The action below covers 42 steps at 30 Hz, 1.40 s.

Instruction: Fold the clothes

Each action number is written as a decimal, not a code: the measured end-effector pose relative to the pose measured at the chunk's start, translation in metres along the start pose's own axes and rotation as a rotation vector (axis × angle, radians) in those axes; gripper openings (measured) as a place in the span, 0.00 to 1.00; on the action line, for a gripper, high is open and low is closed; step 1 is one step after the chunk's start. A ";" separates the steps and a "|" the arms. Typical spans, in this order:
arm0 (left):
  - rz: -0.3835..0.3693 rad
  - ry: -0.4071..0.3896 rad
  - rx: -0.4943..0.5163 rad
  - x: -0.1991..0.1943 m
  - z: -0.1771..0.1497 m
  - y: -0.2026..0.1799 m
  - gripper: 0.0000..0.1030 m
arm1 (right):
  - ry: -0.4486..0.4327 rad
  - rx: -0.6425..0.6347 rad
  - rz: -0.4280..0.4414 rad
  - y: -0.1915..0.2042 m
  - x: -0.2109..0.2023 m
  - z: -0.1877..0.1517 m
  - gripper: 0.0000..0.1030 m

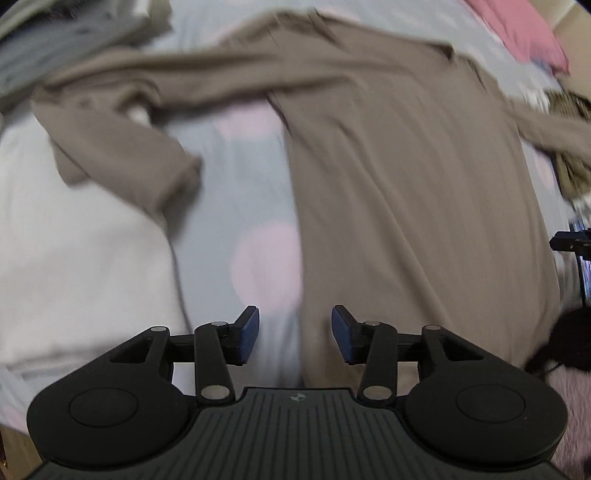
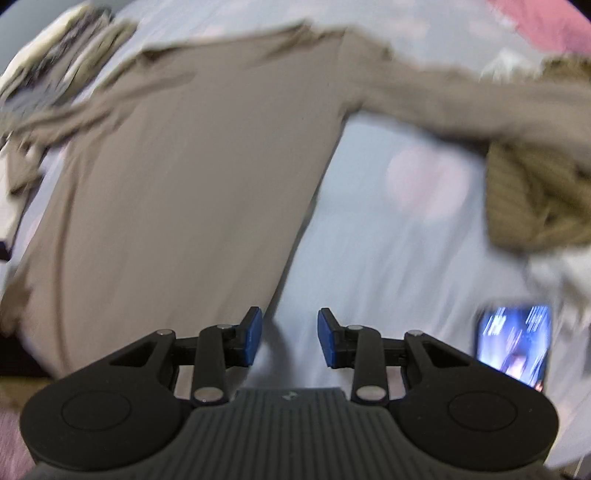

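A home bedroom: a bed (image 1: 229, 177) with a pink-dotted sheet, a pink pillow (image 1: 524, 33), scattered clothes (image 2: 535, 206) and a phone (image 2: 513, 343).

Taupe long-sleeved top (image 1: 406, 206), spread flat on bedsheet, sleeves outstretched

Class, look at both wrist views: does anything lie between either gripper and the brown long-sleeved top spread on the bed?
Nothing visible does. The left gripper and right gripper both hang with jaws open at the hem end of the brown top, only bedsheet beneath. The phone lies off to the right.
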<state>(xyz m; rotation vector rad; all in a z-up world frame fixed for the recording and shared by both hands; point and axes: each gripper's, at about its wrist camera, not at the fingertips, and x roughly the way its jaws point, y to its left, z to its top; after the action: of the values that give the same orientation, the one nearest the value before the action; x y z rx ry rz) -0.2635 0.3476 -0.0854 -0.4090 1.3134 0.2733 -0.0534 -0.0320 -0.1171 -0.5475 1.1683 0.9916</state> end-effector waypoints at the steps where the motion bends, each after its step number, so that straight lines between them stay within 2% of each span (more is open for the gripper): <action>1: -0.004 0.023 0.008 0.003 -0.005 -0.003 0.40 | 0.020 -0.025 0.009 0.005 0.000 -0.005 0.36; 5: -0.017 0.111 0.038 0.013 -0.023 -0.012 0.40 | 0.100 -0.123 0.046 0.025 0.000 -0.026 0.36; 8: -0.008 0.146 0.055 0.018 -0.028 -0.015 0.40 | 0.160 -0.196 0.074 0.040 0.000 -0.041 0.36; 17: 0.030 0.226 0.090 0.032 -0.041 -0.016 0.40 | 0.272 -0.266 0.104 0.053 0.014 -0.049 0.33; 18: 0.027 0.227 0.096 0.033 -0.041 -0.016 0.40 | 0.284 -0.279 0.105 0.054 0.015 -0.050 0.31; 20: 0.027 0.234 0.105 0.036 -0.042 -0.018 0.40 | 0.301 -0.291 0.100 0.056 0.019 -0.051 0.13; 21: 0.028 0.237 0.108 0.038 -0.042 -0.018 0.40 | 0.305 -0.287 0.102 0.056 0.019 -0.051 0.07; 23: 0.023 0.236 0.116 0.037 -0.042 -0.020 0.32 | 0.306 -0.275 0.112 0.055 0.018 -0.049 0.04; 25: 0.003 0.227 0.120 0.033 -0.042 -0.021 0.17 | 0.294 -0.257 0.134 0.054 0.011 -0.047 0.04; 28: -0.063 0.220 0.109 0.025 -0.040 -0.020 0.04 | 0.282 -0.237 0.143 0.051 -0.009 -0.041 0.04; 34: -0.212 0.185 0.125 -0.015 -0.035 -0.025 0.01 | 0.296 -0.184 0.148 0.024 -0.062 -0.026 0.03; 38: -0.324 0.152 0.090 -0.051 -0.031 -0.012 0.01 | 0.299 -0.132 0.161 0.005 -0.099 -0.023 0.03; 42: -0.411 0.188 0.055 -0.074 -0.040 0.004 0.00 | 0.324 -0.120 0.189 0.002 -0.120 -0.027 0.03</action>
<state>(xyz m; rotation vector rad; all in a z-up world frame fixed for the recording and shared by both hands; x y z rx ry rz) -0.3179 0.3360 -0.0216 -0.6572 1.3815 -0.1489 -0.0763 -0.0947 -0.0134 -0.7225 1.4754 1.1699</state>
